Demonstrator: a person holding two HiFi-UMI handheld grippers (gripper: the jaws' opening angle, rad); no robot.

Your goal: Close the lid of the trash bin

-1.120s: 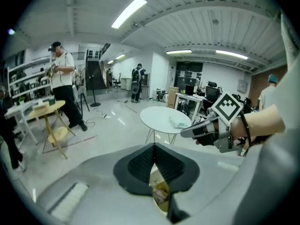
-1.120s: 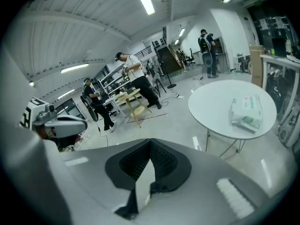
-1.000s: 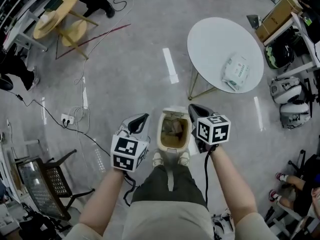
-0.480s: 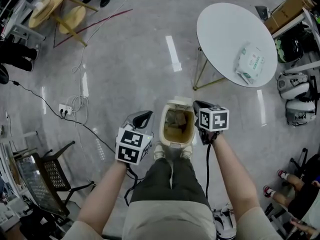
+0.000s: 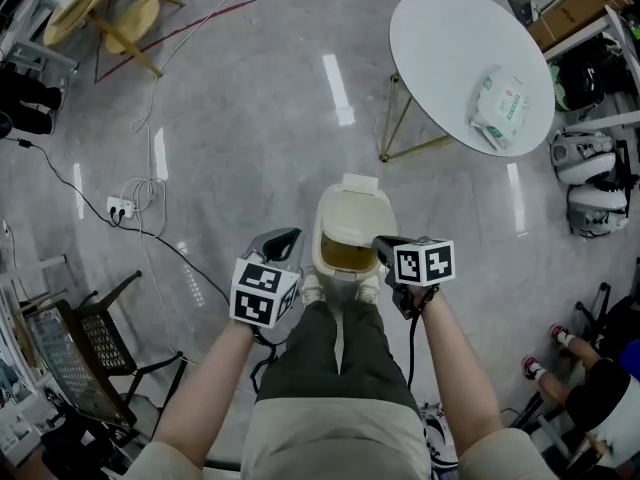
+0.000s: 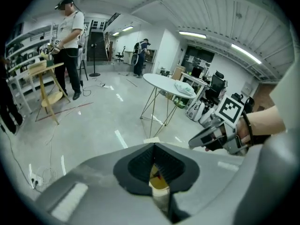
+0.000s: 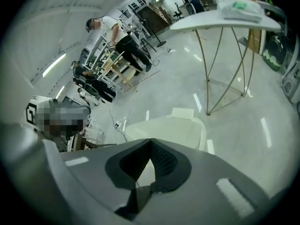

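The cream trash bin (image 5: 346, 236) stands on the floor just ahead of my feet. Its lid (image 5: 351, 213) is tilted down over the far part, and a brownish opening (image 5: 345, 257) still shows at the near side. My right gripper (image 5: 383, 244) is shut, its tip at the bin's right rim beside the lid; in its own view the cream lid (image 7: 165, 126) lies just beyond the jaws (image 7: 150, 141). The left gripper (image 5: 283, 239) is shut and empty, a little left of the bin. From its view the right gripper (image 6: 213, 136) shows across the bin.
A round white table (image 5: 450, 38) on thin gold legs holds a pack of wipes (image 5: 503, 104), beyond the bin to the right. A power strip with cables (image 5: 120, 208) lies at left, a black chair (image 5: 75, 358) at lower left. Bags (image 5: 582, 158) line the right edge.
The lid has swung down from fully open to covering most of the bin. My right gripper has moved in to the bin's right rim; the left has stayed beside the bin.
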